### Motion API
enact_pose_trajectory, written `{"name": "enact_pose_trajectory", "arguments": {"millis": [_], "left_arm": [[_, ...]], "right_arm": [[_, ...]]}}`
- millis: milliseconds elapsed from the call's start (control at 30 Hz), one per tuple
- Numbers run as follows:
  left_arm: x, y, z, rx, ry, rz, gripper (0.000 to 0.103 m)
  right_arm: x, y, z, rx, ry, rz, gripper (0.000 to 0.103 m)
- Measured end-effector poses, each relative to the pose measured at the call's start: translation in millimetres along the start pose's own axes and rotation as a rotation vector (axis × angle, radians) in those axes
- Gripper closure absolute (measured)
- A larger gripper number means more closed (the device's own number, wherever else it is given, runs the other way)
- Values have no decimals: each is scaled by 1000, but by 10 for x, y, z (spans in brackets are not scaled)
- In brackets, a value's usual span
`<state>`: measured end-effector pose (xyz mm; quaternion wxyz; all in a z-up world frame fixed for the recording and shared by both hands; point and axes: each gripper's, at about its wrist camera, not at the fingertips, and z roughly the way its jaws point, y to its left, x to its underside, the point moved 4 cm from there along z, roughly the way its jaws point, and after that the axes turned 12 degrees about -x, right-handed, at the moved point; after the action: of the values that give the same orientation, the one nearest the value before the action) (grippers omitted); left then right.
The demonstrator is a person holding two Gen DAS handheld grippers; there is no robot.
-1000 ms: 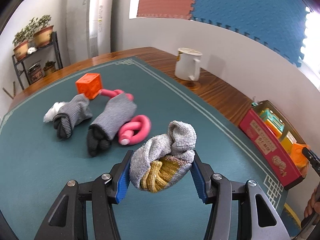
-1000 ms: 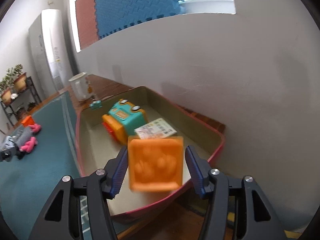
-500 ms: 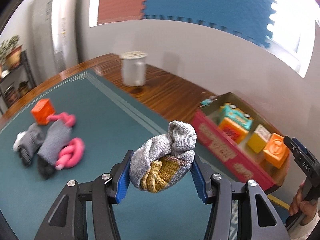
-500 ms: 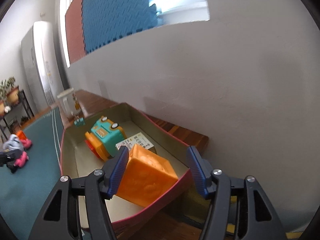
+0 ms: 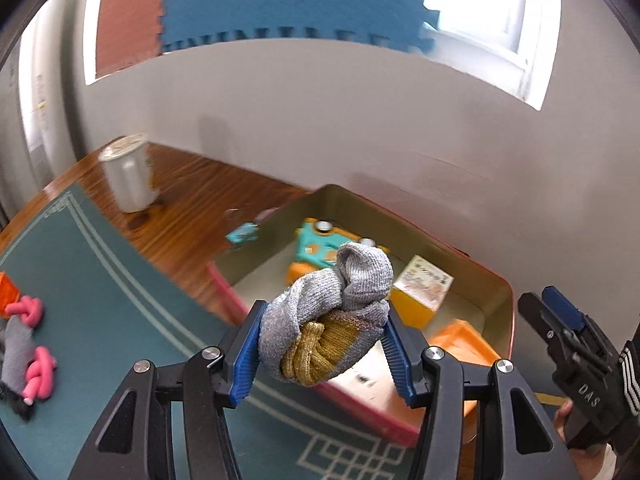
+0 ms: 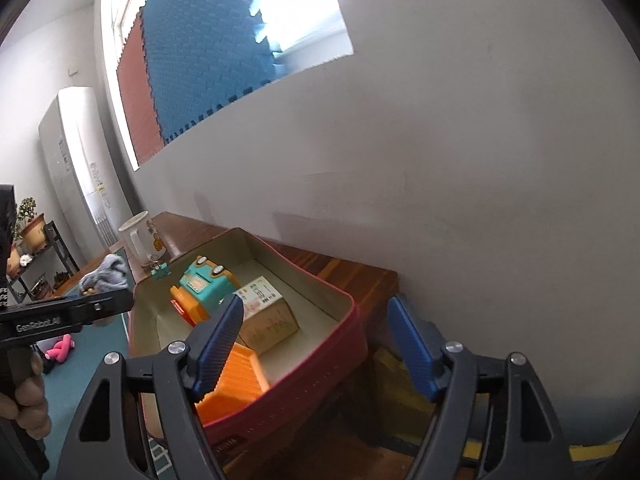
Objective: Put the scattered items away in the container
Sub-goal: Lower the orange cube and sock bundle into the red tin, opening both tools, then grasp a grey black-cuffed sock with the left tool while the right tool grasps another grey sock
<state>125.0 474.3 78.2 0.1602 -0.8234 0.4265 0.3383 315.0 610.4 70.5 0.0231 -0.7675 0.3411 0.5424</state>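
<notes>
Left gripper clamped on a balled sock above the near rim of the red tray, right gripper with jaws opening and nothing between them, orange block lying in the tray beside a yellow box and teal toy, more socks left on the bench mat

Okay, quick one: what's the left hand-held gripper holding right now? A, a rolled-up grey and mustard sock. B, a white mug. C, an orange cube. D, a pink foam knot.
A: the left hand-held gripper has its blue pads pressed on a balled grey and mustard sock, near the red container.
</notes>
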Motion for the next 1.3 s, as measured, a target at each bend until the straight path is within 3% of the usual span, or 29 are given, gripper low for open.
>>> {"name": "enact_pose_trajectory", "arguments": {"millis": [133, 300, 700, 1000, 1300], "left_arm": [[27, -132, 118, 10, 40, 14, 37], [61, -100, 105, 5, 35, 10, 30], [144, 528, 9, -83, 23, -111, 30], [449, 1381, -123, -196, 35, -238, 30], [1049, 2758, -455, -380, 45, -448, 30]], "right_arm": [[14, -76, 4, -2, 4, 24, 25], [38, -63, 30, -13, 12, 30, 24], [61, 378, 103, -95, 23, -31, 24], [107, 1097, 277, -222, 57, -106, 22], [379, 1989, 551, -378, 174, -188, 21]]}}
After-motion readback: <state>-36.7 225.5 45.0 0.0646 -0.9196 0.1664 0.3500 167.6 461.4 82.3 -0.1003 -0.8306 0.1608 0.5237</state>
